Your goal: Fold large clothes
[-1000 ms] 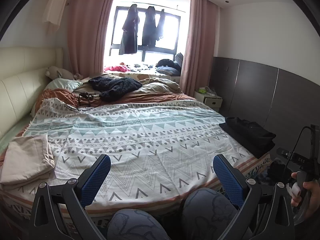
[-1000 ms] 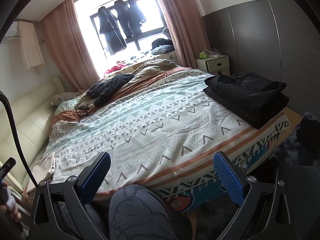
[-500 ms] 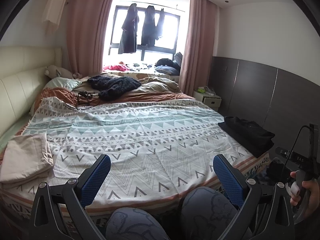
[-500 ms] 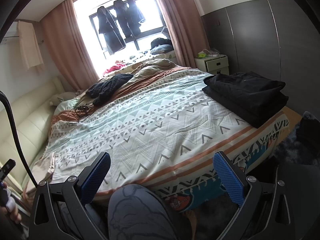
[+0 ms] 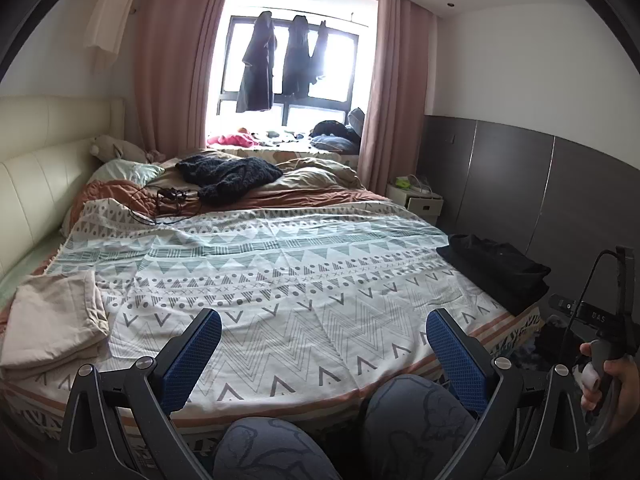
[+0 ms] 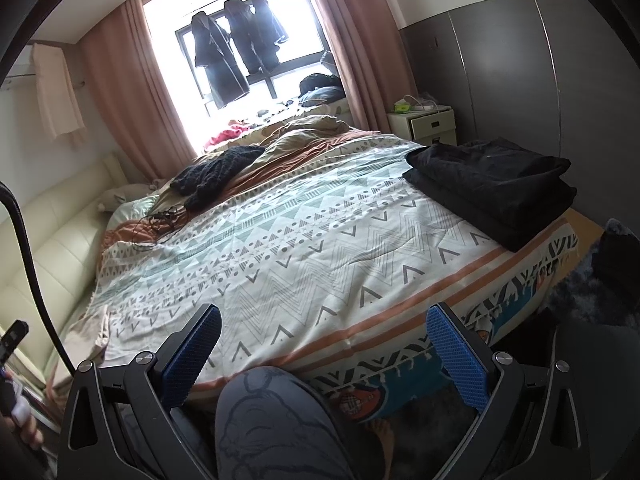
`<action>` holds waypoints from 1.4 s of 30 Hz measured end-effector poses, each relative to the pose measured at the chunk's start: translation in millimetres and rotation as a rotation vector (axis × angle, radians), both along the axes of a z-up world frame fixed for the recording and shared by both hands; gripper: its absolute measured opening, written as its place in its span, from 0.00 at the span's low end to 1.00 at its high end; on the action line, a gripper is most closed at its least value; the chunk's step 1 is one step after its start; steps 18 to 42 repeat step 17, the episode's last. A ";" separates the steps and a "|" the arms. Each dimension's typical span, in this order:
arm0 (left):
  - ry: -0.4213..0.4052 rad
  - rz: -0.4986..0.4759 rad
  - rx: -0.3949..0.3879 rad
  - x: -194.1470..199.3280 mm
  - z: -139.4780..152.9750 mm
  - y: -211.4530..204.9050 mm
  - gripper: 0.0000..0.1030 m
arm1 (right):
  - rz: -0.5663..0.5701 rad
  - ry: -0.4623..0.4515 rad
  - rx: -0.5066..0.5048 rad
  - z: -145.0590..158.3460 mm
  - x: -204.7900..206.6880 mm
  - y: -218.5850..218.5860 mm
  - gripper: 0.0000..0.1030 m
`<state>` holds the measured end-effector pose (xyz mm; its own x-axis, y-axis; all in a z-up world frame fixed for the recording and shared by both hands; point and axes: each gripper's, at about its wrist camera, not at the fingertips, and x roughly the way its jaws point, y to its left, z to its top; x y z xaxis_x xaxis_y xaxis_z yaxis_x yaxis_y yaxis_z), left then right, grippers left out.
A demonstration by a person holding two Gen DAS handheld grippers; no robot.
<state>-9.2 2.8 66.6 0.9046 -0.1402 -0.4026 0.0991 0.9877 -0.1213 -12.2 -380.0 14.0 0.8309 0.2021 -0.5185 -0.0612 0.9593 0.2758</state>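
Both the left tongs [image 5: 323,346] and the right tongs [image 6: 323,346] hang released and empty at the bed's [image 5: 304,280] near edge. The folded black clothes [image 6: 496,188] lie ahead-right of the right tongs, the beige pile [image 5: 56,324] left of the left tongs. Grabbing a single layer would likely pull either stack apart.

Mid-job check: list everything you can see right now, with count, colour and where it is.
patterned bedspread: 1, white with teal and grey shapes, spread over the bed
folded black clothes: 1 stack, black, bed's right edge
folded beige clothes: 1 stack, beige, near left corner
dark knit garment: 1, navy-black, crumpled at far end
cables: 1 tangle, black, beside the knit
hanging coats: 3, dark, at the window
curtains: 2, pink, flanking the window
nightstand: 1, cream, far right
left gripper: 1, blue pads, open, empty
right gripper: 1, blue pads, open, empty
knees: 2, grey print, at the bed's foot
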 end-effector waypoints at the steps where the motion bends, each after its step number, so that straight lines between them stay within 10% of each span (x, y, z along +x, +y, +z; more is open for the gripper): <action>1: 0.001 -0.002 -0.001 -0.1 -0.1 -0.3 1.00 | -0.001 0.002 0.002 -0.7 -1.2 1.1 1.00; 42: 0.000 -0.007 0.004 -2.0 -1.9 -2.3 1.00 | -0.010 0.006 0.006 -5.3 -3.7 1.6 1.00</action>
